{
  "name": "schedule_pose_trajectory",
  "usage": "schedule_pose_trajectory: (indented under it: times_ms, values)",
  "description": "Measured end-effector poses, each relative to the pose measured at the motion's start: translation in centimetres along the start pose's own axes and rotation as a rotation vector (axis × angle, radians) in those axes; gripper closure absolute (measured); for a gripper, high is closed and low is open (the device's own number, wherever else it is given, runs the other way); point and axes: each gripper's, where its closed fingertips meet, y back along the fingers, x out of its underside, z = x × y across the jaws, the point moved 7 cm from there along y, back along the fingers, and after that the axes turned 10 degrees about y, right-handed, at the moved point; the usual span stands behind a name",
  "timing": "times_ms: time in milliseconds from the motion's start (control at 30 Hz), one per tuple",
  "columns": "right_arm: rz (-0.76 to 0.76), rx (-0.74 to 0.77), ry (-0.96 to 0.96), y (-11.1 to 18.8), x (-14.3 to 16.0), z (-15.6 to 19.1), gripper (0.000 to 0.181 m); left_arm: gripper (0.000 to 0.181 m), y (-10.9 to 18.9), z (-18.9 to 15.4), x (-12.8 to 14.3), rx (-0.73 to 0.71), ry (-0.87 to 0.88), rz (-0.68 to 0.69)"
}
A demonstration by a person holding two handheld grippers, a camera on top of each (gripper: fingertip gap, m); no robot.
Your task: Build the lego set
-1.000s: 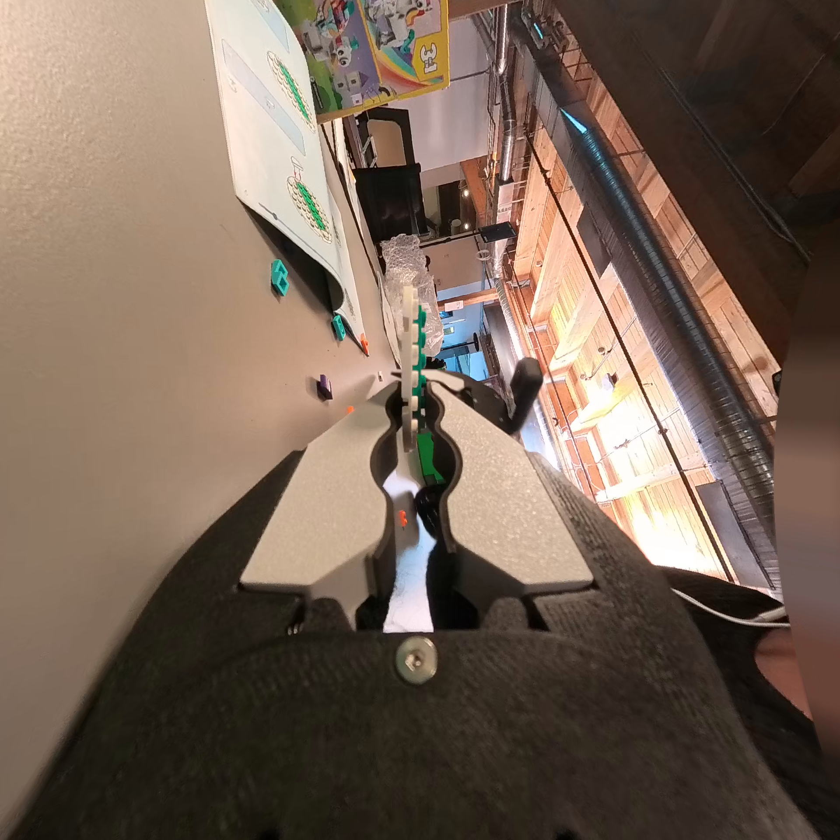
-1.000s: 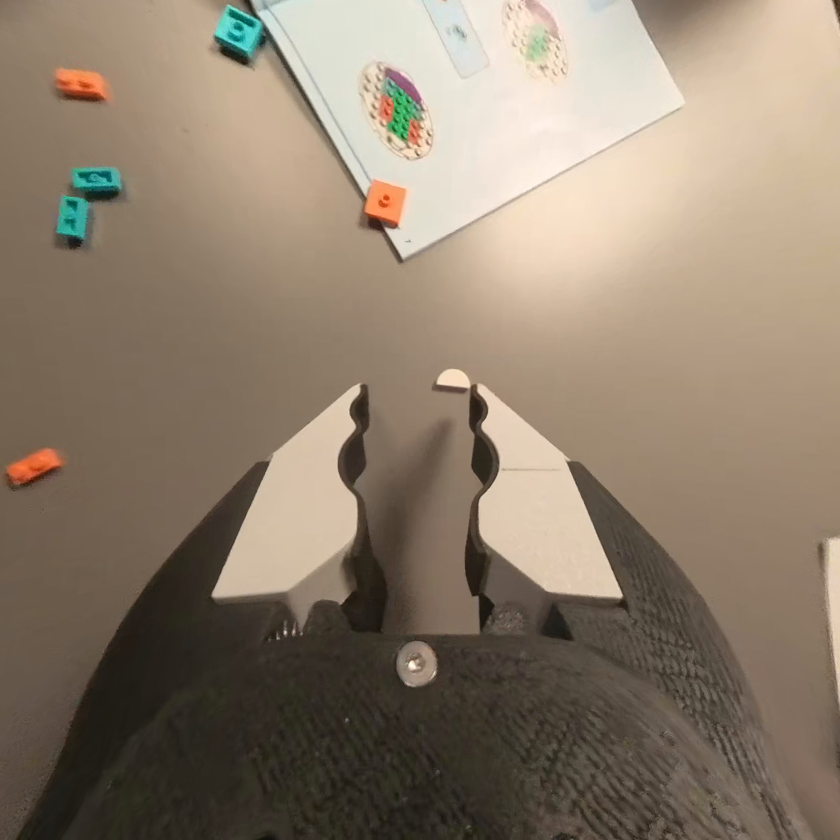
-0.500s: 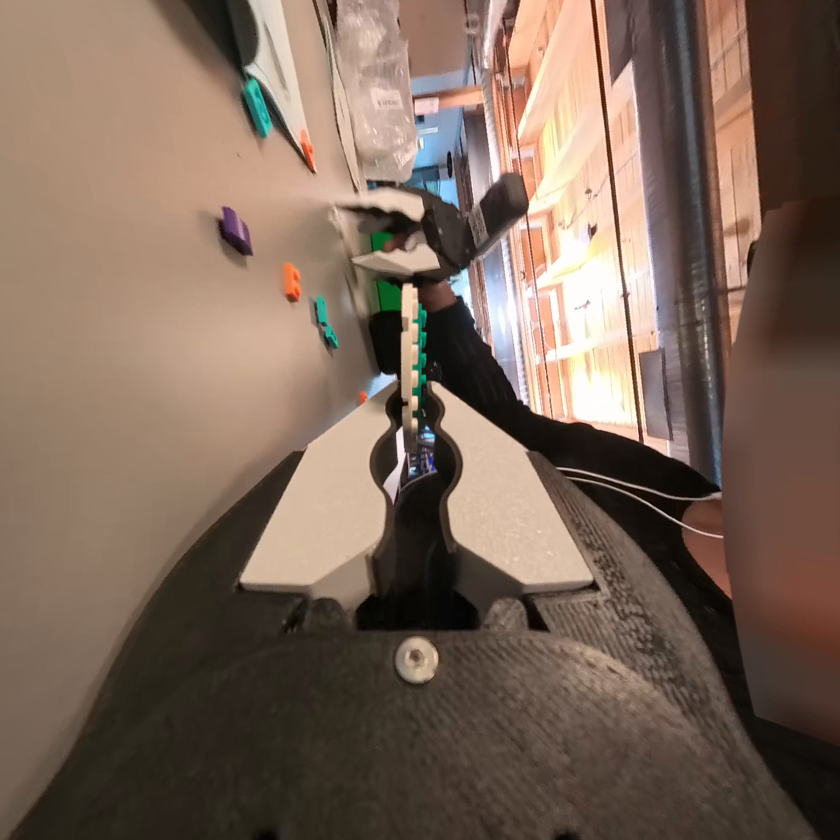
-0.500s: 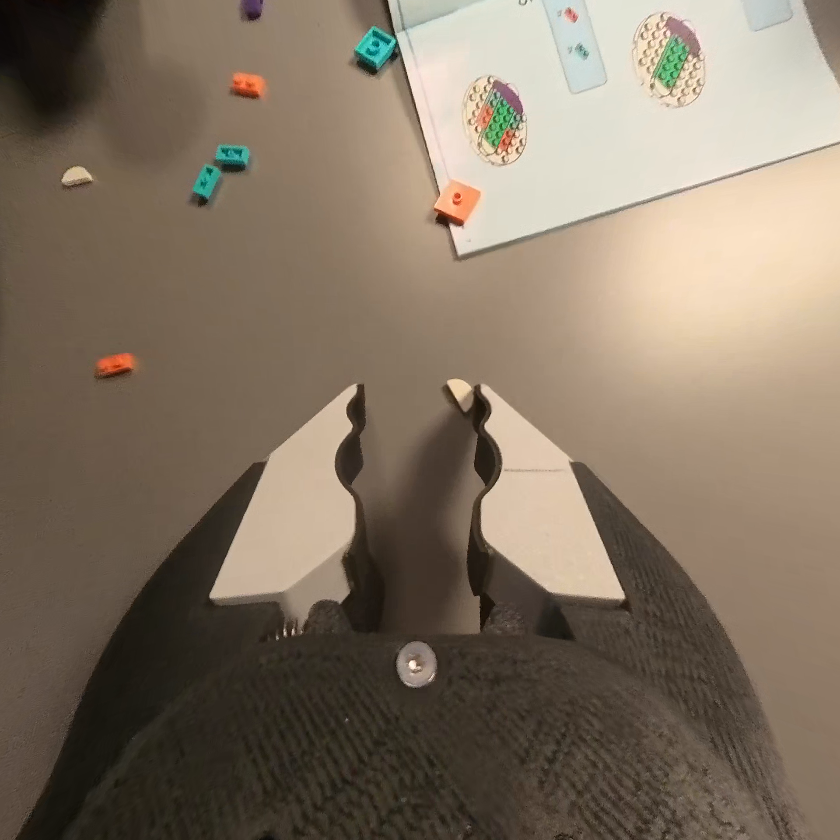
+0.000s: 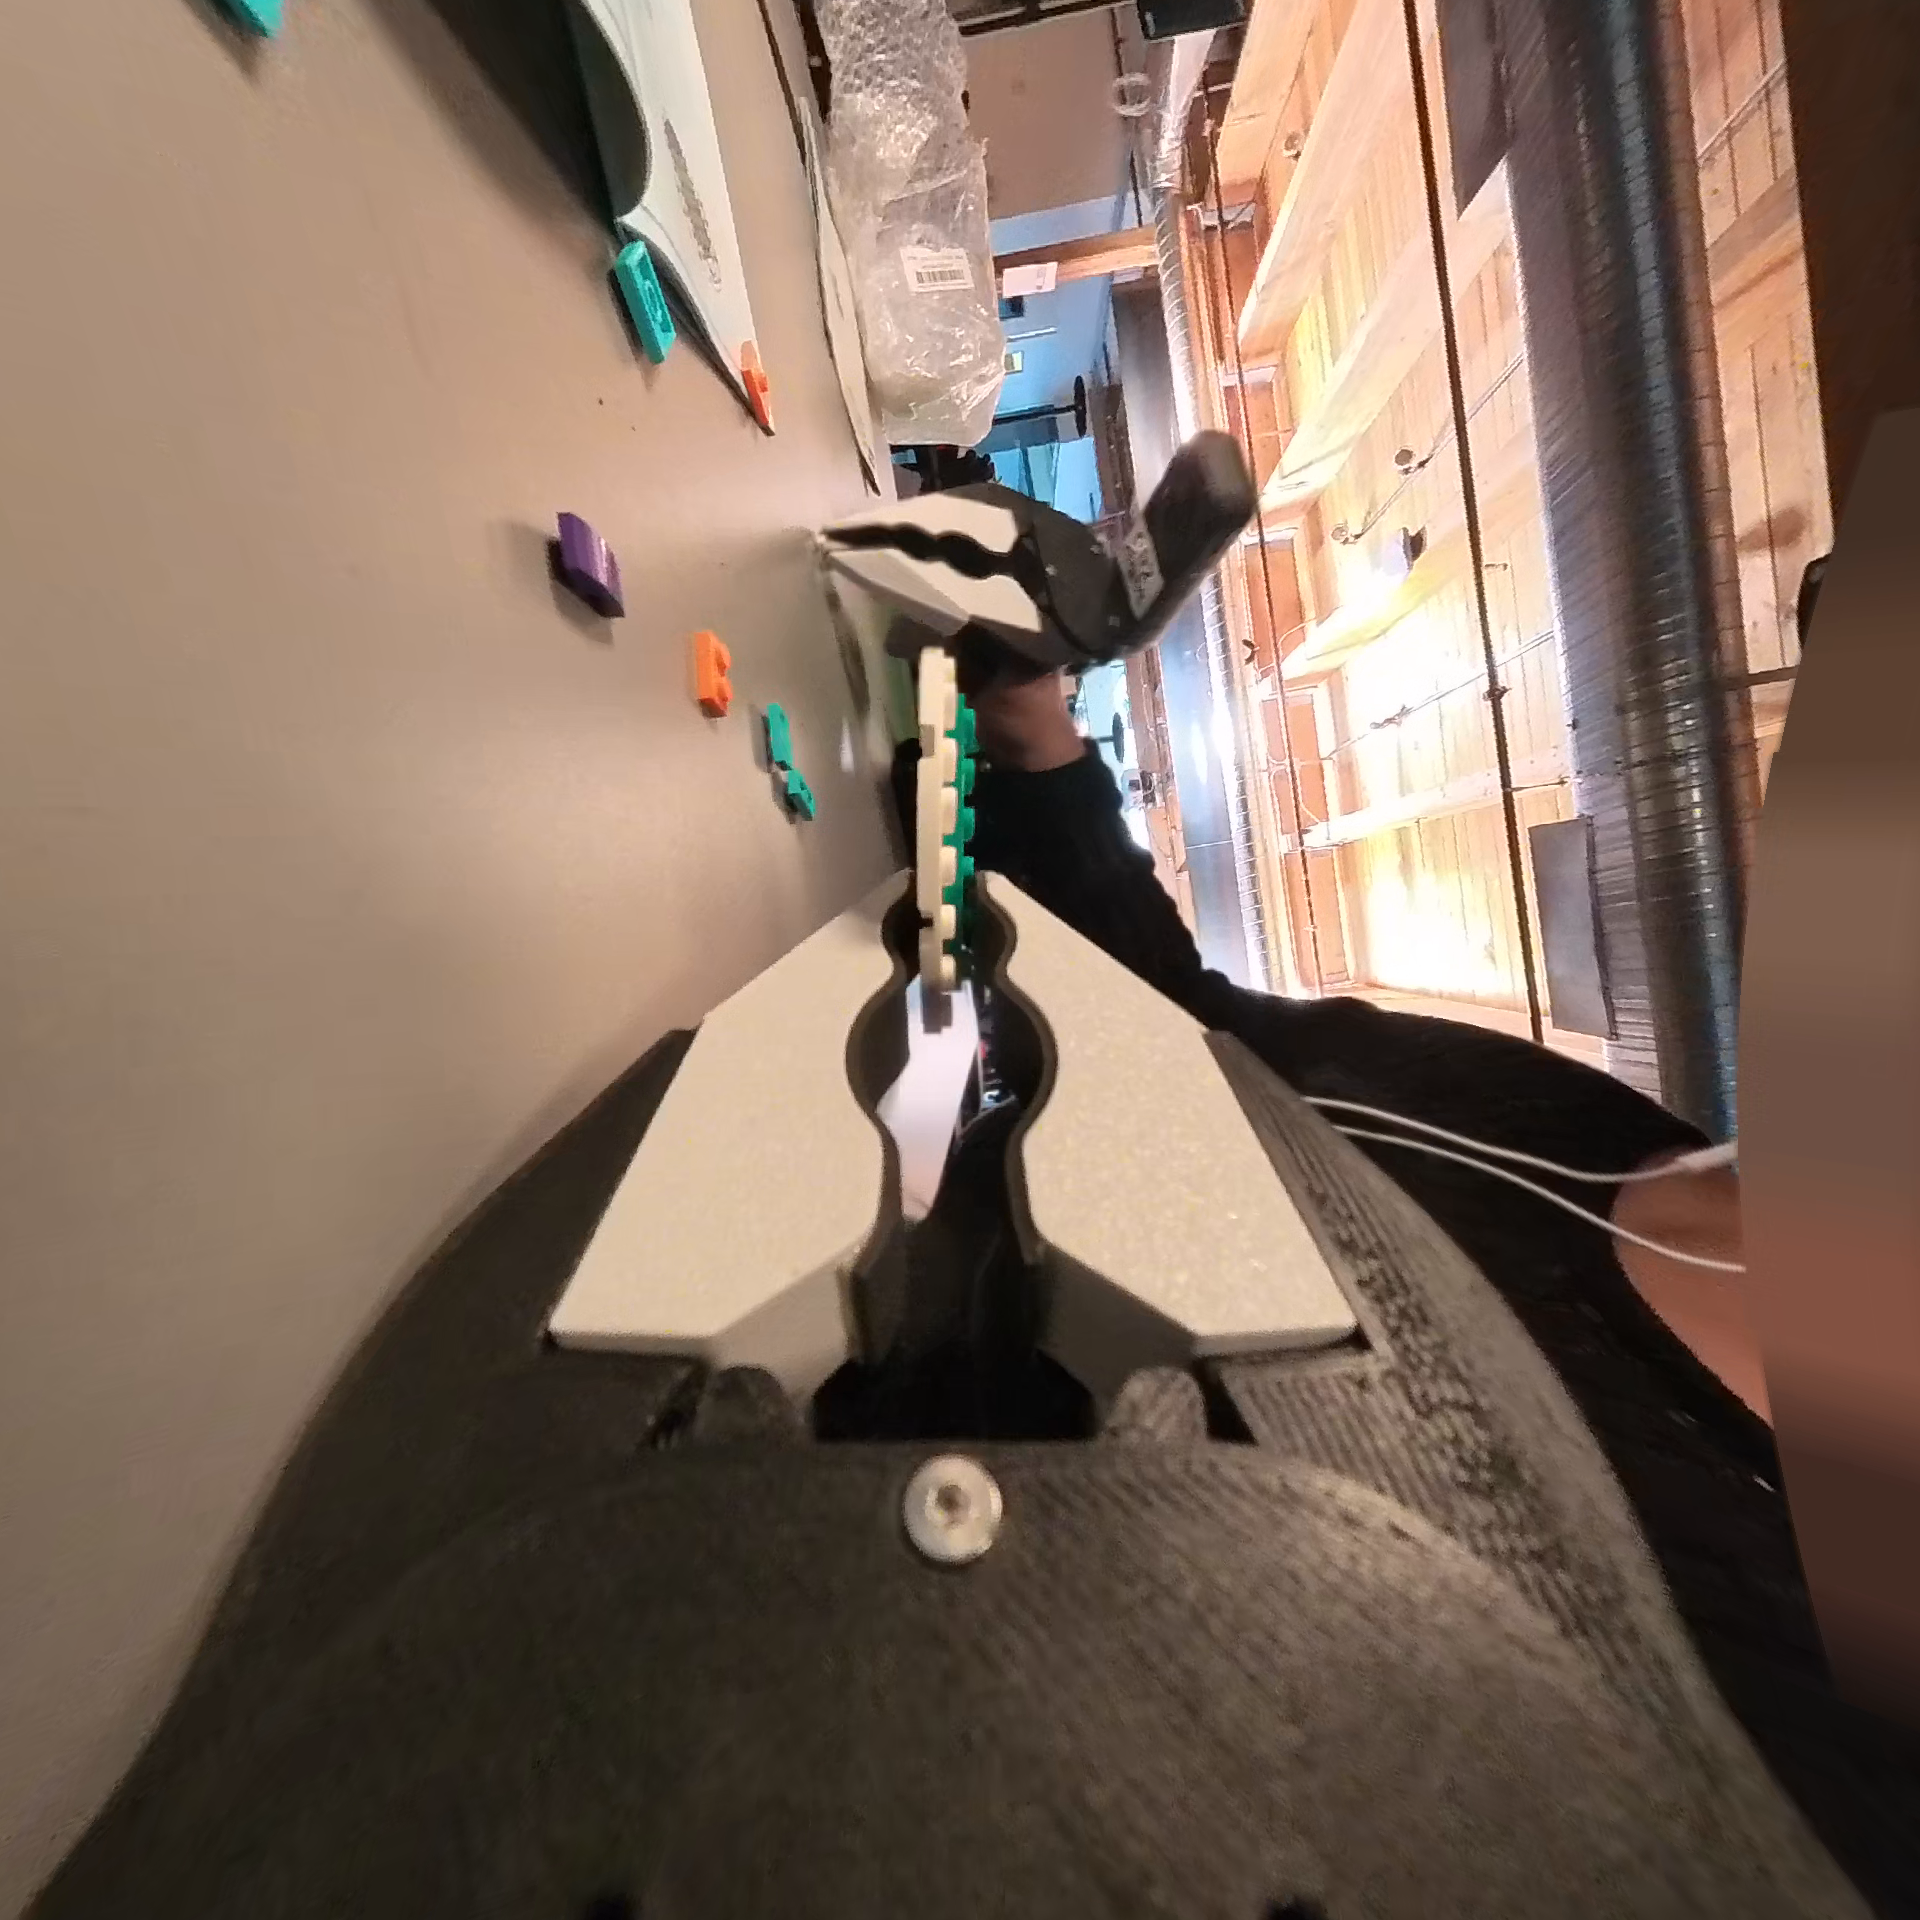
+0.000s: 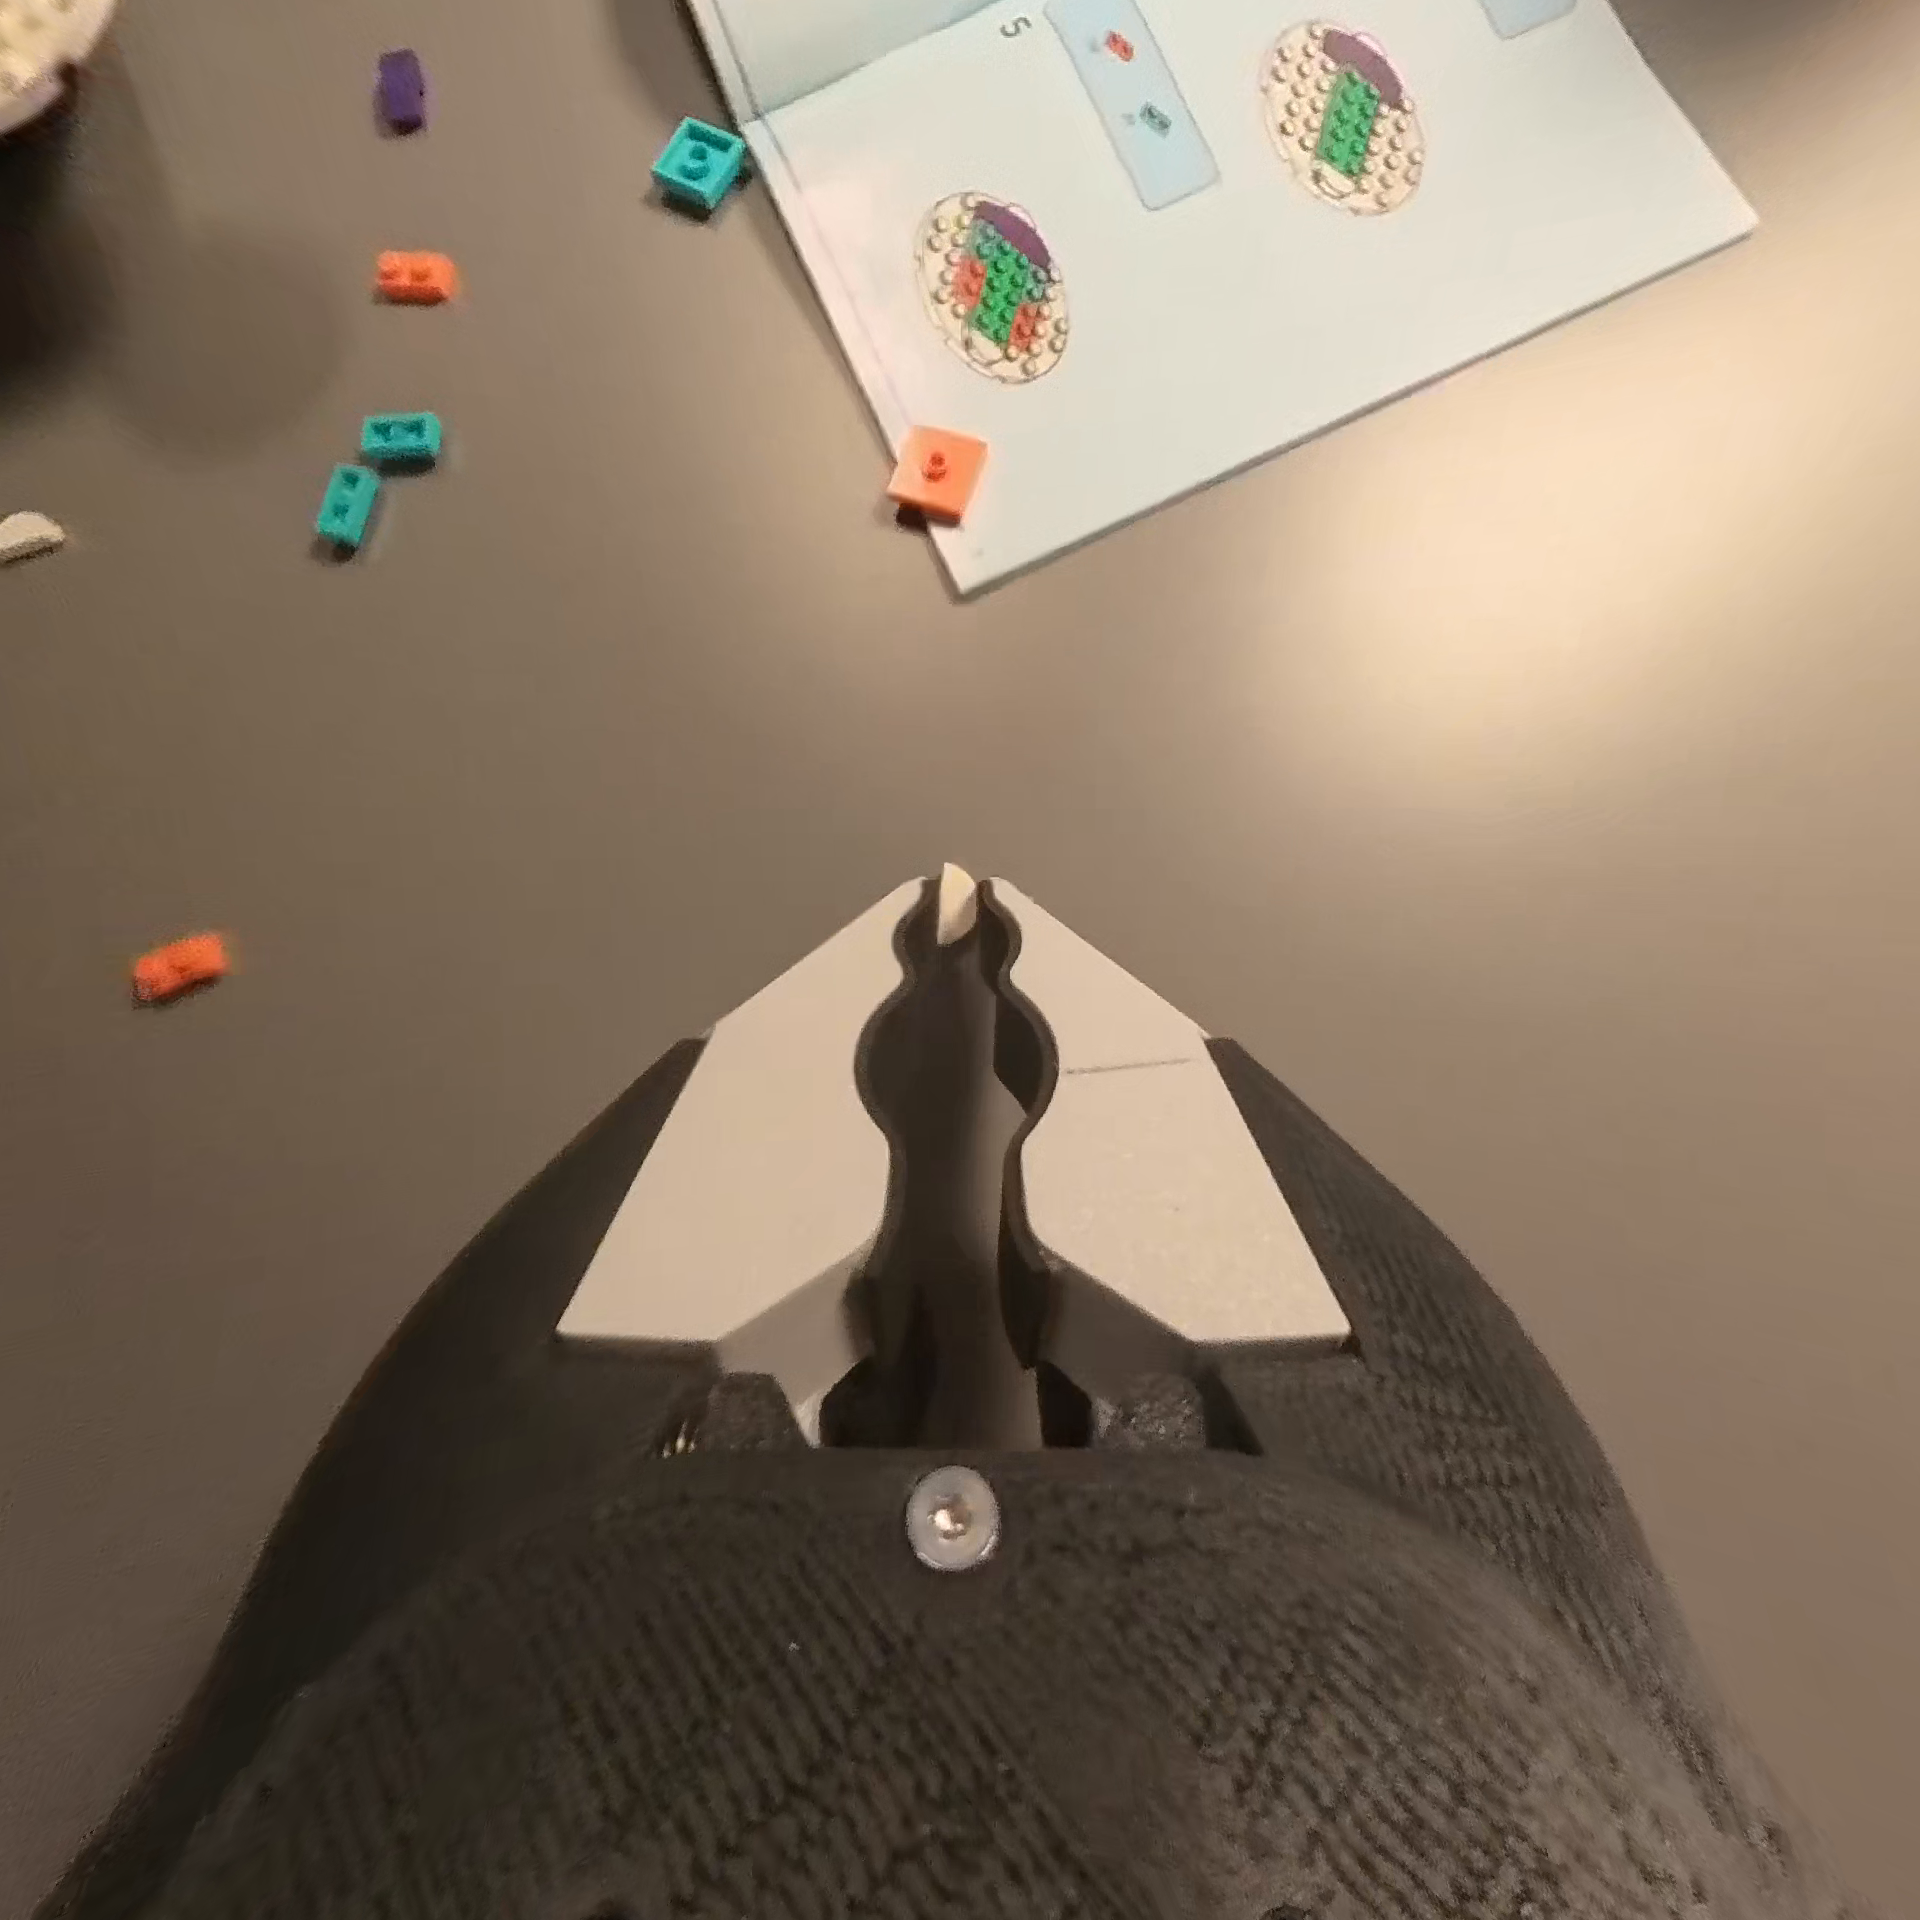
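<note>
Above the grey table (image 6: 1351, 779), the right gripper (image 6: 953, 896) pinches a small white half-round piece (image 6: 954, 906) at its fingertips. The left gripper (image 5: 948, 896) clamps the round white plate (image 5: 938, 821), edge-on, with green bricks (image 5: 964, 800) attached. Loose bricks lie near the instruction booklet (image 6: 1226, 343).

Left gripper (image 5: 948, 894) closed on white round plate (image 5: 938, 821) held edge-on, green bricks (image 5: 964, 790) stuck on its right face. Grey table (image 5: 312, 623) fills left side of view. On table: purple brick (image 5: 588, 562), orange brick (image 5: 712, 672), two teal bricks (image 5: 787, 758), further teal brick (image 5: 644, 301) beside instruction booklet (image 5: 675, 187). Right gripper (image 5: 831, 542) beyond plate, tips at table, fingers nearly together. Clear plastic bag (image 5: 925, 208) behind.
</note>
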Motion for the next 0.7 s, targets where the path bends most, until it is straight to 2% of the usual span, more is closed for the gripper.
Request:
schedule_pose_trajectory:
  times_ms: [67,167,267,433,567,700]
  values:
    - [-0.082,0.033,0.007,-0.2,-3.1,1.1,0.176,0.174,-0.1,0.0,0.0,-0.009,-0.009,-0.005]
    - [-0.249,0.002,0.108,-1.2,-10.7,5.2,0.176,0.174,-0.3,0.0,0.2,-0.027,-0.04,-0.005]
    - [-0.287,-0.058,0.191,-3.6,-15.4,9.2,0.176,0.174,-0.5,0.0,0.3,-0.035,-0.053,0.008]
    - [-0.297,-0.163,0.081,-6.5,-17.3,11.2,0.175,0.174,-0.3,-0.3,0.4,0.024,-0.034,-0.004]
    - [-0.265,-0.163,0.018,-7.5,-17.2,11.6,0.176,0.174,-0.6,-0.4,0.6,0.041,-0.04,0.009]
    - [-0.226,-0.131,0.043,-7.8,-17.2,12.0,0.175,0.174,-0.5,-0.4,0.6,0.049,-0.04,0.005]
